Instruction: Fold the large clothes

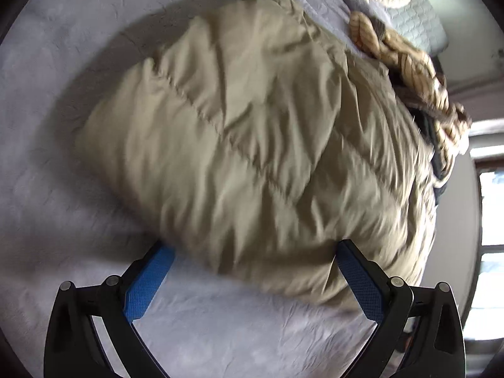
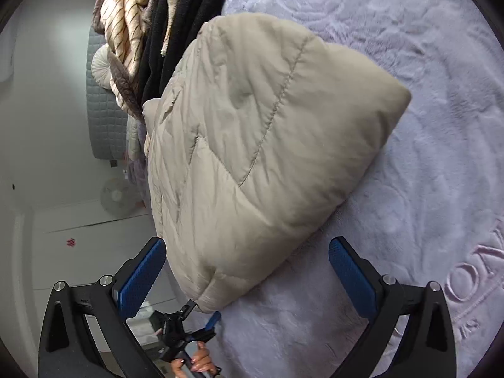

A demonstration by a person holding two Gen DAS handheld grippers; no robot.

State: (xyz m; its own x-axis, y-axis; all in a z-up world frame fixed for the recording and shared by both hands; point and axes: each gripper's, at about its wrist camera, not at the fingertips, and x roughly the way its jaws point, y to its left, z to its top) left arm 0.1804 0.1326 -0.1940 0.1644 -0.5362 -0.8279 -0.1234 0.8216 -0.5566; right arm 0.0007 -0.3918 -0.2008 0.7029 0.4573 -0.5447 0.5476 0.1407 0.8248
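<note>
- I'm working over a bed spread with a pale lilac plush blanket; a white wall and a grey quilted headboard show past its edge.
- The beige puffer jacket lies on that blanket, already folded into a thick padded bundle, its quilting seams running across the top.
- Behind the jacket, a heap of other clothes waits: a cream striped garment and a black fleece, touching the jacket's far edge.
- My left gripper has its fingers spread as wide as they go. The bundle's near edge sits between them, but the blue pads don't press on it, so it holds nothing.
- My right gripper is equally wide open and empty; the jacket's lower corner lies between its fingers, with no pad pressing it.
- In the right wrist view, the other hand shows below that corner with its gripper, near the bed's edge.
- I judge the fold is made and the job now is settling it. I'd press down on the bundle gently with open fingers, since puffer filling springs back.
- The risk is snagging the corner on a finger while lifting away and pulling the fold open; I'd back off straight.
- Motion blur softens the left view, so finer contact there I can't tell.
</note>
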